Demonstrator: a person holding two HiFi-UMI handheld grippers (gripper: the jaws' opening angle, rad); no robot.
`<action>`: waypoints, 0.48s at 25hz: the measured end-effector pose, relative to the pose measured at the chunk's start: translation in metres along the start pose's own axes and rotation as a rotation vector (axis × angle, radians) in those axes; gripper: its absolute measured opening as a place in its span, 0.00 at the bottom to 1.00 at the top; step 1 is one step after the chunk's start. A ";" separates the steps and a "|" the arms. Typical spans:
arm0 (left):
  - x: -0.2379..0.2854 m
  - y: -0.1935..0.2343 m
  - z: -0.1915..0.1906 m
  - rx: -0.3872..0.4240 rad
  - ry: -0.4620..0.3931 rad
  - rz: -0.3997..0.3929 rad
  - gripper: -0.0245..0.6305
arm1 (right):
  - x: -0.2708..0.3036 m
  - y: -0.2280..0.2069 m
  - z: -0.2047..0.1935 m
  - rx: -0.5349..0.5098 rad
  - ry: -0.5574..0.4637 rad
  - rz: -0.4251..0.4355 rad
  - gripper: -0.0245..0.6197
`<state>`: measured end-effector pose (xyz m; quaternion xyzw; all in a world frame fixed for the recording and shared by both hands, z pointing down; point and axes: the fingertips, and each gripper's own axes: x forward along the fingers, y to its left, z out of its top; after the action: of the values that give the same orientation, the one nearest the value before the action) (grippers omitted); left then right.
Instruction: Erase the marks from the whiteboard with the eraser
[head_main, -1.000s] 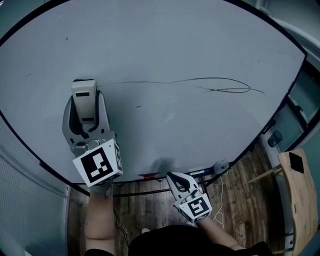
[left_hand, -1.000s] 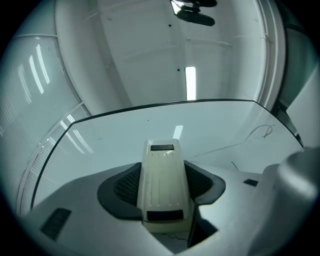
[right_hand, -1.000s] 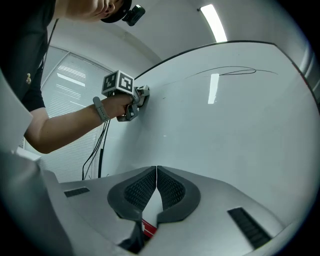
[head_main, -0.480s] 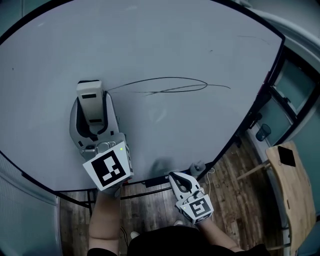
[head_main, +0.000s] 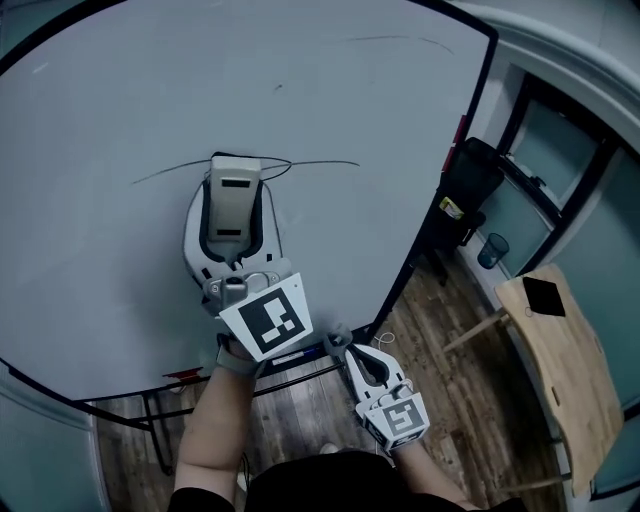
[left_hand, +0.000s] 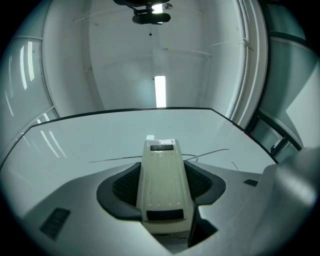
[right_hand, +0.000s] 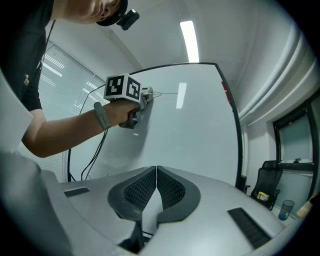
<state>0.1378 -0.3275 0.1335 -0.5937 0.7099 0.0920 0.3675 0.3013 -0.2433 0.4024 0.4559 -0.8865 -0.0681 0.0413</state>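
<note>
Left hand-held gripper (head_main: 235, 205) clenched on the cream eraser (left_hand: 162, 190), eraser's tip against the whiteboard (head_main: 110, 110) on the thin black line (head_main: 325, 163), right hand-held gripper (right_hand: 157, 186) jaws together, holding nothing, low by the board's bottom edge

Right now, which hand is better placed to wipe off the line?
Left. The left tongs grip the eraser, which sits on the whiteboard right at the line. The right tongs are shut, empty and held off the board.

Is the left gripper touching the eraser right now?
Touching. The left gripper view shows the left gripper with both jaws clamped against the sides of the eraser, no gap.
</note>
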 end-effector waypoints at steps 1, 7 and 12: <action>0.003 -0.017 0.002 -0.008 0.001 -0.017 0.43 | -0.006 -0.010 -0.002 0.004 0.002 -0.014 0.09; 0.016 -0.105 0.008 -0.014 0.008 -0.136 0.43 | -0.029 -0.058 -0.011 0.023 0.023 -0.087 0.09; 0.021 -0.109 0.017 0.035 0.019 -0.167 0.44 | -0.028 -0.058 -0.007 0.018 0.001 -0.061 0.09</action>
<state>0.2438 -0.3647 0.1412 -0.6451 0.6629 0.0433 0.3776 0.3650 -0.2549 0.4000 0.4831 -0.8727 -0.0611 0.0355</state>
